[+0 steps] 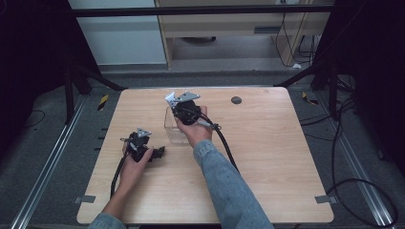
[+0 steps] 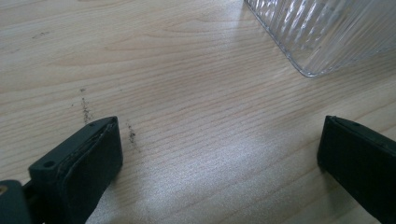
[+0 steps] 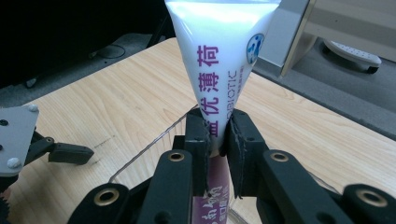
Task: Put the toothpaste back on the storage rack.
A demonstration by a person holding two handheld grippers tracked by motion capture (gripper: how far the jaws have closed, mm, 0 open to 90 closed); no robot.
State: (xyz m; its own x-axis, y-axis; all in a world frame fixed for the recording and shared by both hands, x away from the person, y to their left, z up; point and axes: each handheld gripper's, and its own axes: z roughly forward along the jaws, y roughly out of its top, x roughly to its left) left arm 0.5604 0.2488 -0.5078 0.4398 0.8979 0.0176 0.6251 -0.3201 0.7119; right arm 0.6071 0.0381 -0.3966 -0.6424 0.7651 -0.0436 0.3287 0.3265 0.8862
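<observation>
Two hand-held grippers: right hand-held gripper (image 3: 218,135) pinches a white tube (image 3: 219,51), top cut off; left hand-held gripper (image 2: 219,154) gapes beside the clear container (image 2: 322,32), corner only.

The clear ribbed plastic container (image 1: 173,125) stands on the pale wooden desk (image 1: 267,157), left of its middle; the right tool (image 1: 184,109) sits over the container, clamping a white printed tube (image 3: 219,70) that rises above it; the left tool (image 1: 160,151) rests on the desk nearer the person, left of the container, just beside it; a small dark round disc (image 1: 236,100) lies behind, toward the far edge.
</observation>
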